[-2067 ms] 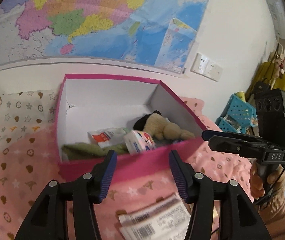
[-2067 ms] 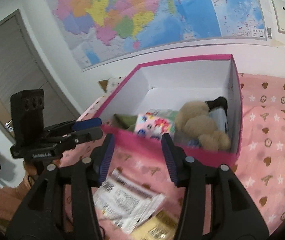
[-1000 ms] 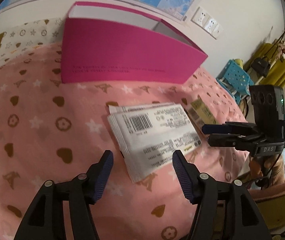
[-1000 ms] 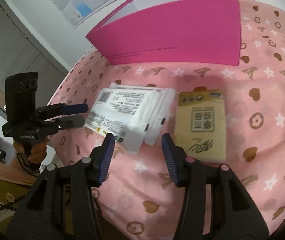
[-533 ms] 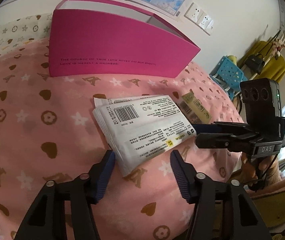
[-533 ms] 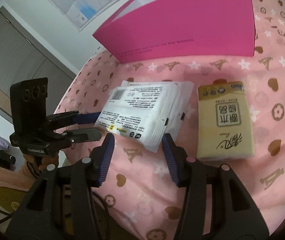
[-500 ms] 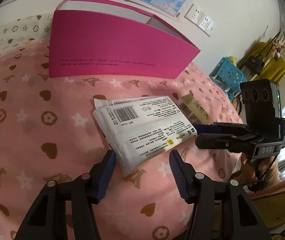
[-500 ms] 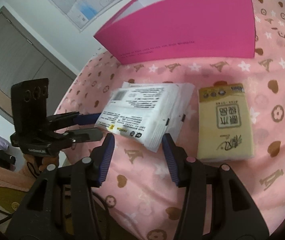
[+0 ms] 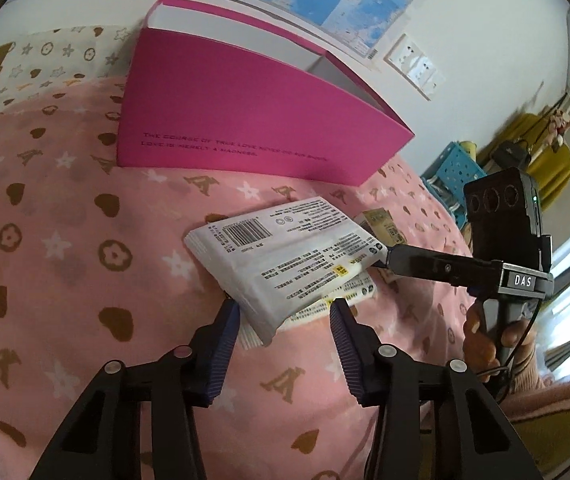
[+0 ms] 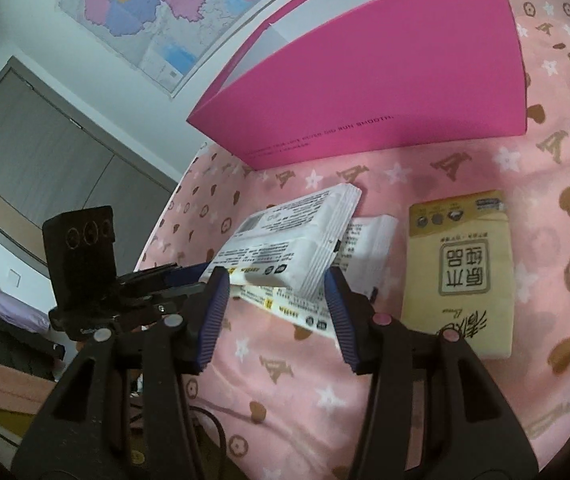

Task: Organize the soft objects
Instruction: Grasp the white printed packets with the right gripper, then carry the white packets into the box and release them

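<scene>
A: Which step is this?

B: Picking up the top white plastic packet with the printed barcode (image 9: pixel 285 256). It lies on a second white packet (image 10: pixel 365 240) on the pink patterned bedspread (image 9: pixel 65 240), in front of the tall magenta cardboard box (image 9: pixel 245 120). A flat yellow tissue pack (image 10: pixel 461 272) sits just beside them.

A: And the jaws?

B: The left gripper (image 9: pixel 285 320) straddles the packet's near corner and its jaws are closing; the pads don't seem to press yet. The right gripper (image 10: pixel 277 300) brackets the opposite end, jaws parted, and I can't tell if they touch it.

A: How are the hands posed?

B: Both grippers slant downward toward the bed from opposite sides; a hand (image 9: pixel 489 340) grips the right handle.

A: Next move?

B: Probably clamping firmly, then lifting over the box's wall. The film looks slippery, so a shallow corner grip may slide.
</scene>
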`<state>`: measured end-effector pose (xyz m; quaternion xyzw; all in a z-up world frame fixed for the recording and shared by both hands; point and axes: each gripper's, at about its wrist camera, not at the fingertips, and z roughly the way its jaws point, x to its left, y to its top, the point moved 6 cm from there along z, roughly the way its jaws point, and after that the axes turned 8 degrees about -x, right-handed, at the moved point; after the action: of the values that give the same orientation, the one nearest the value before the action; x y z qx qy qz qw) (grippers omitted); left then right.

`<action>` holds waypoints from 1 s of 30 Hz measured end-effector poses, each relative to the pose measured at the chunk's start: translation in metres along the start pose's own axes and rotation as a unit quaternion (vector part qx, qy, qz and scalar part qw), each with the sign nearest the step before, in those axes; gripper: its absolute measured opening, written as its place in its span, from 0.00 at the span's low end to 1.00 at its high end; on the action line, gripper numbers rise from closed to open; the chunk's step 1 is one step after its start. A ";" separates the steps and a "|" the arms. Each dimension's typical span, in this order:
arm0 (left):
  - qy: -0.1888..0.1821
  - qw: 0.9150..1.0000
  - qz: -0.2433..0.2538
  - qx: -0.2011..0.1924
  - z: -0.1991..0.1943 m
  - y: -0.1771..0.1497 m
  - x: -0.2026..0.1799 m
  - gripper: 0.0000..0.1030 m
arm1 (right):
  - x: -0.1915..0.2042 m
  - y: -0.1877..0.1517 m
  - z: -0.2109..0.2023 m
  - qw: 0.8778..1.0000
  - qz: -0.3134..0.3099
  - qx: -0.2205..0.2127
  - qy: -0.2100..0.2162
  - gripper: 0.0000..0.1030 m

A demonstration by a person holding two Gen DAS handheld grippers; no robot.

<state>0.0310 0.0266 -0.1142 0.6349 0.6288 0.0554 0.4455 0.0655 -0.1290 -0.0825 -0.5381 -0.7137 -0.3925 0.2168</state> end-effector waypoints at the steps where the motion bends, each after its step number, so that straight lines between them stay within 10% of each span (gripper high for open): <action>1: 0.001 1.000 -0.004 0.000 0.001 0.001 0.002 0.45 | -0.002 0.001 0.003 1.000 0.004 0.000 -0.005 0.49; 9: -0.013 0.999 -0.036 -0.001 0.002 0.003 0.012 0.45 | -0.014 0.004 0.000 1.000 0.019 -0.007 -0.018 0.27; 30: -0.002 0.992 0.080 -0.093 -0.041 0.070 -0.048 0.45 | 0.060 0.059 -0.051 0.986 -0.139 -0.091 -0.029 0.24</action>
<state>0.0476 0.0194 -0.0211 0.6389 0.5675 0.1477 0.4978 0.0952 -0.1268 0.0105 -0.4620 -0.7493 -0.4661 0.0890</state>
